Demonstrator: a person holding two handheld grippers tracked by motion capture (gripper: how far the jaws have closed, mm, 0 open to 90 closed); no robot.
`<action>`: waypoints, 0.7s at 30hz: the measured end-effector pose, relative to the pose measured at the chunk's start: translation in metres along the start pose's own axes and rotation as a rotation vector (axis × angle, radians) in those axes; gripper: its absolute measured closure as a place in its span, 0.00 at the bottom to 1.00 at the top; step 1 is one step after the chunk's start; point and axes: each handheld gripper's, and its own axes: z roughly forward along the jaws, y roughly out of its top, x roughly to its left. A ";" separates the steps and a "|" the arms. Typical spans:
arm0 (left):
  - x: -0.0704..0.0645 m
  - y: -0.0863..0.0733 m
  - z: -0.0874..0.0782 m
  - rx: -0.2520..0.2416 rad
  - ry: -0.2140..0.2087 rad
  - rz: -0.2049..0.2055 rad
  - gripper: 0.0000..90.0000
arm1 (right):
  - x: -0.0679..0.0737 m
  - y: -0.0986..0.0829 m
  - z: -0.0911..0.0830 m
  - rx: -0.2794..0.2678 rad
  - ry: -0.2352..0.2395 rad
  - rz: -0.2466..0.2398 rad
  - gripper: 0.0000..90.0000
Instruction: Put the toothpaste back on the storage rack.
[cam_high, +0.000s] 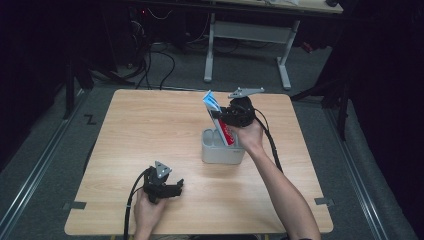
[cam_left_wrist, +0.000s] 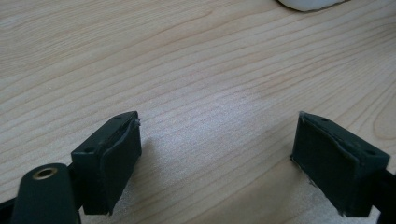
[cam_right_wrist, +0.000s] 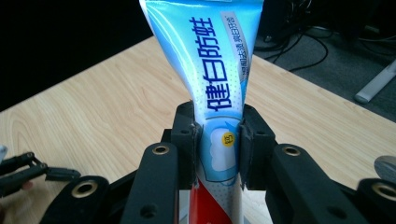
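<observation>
Between R gripper (cam_right_wrist: 217, 140) jaws: toothpaste tube (cam_right_wrist: 212, 70), over holder (cam_high: 215, 152).

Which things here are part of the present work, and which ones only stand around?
In the work:
- toothpaste tube, clamped in the right gripper
- grey holder, with the tube's lower end in it

Standing around:
- left gripper, open, low over bare table
- desk and cables on the floor behind
</observation>
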 end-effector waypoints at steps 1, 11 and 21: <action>0.000 0.000 0.000 0.000 0.000 0.000 0.18 | 0.001 0.000 0.000 0.009 -0.004 -0.006 0.80; 0.000 0.000 0.000 -0.001 0.000 -0.002 0.18 | 0.001 -0.007 0.002 0.027 -0.002 -0.013 0.79; 0.000 0.000 0.000 -0.001 0.000 -0.001 0.18 | 0.000 -0.013 0.004 0.039 0.001 -0.013 0.79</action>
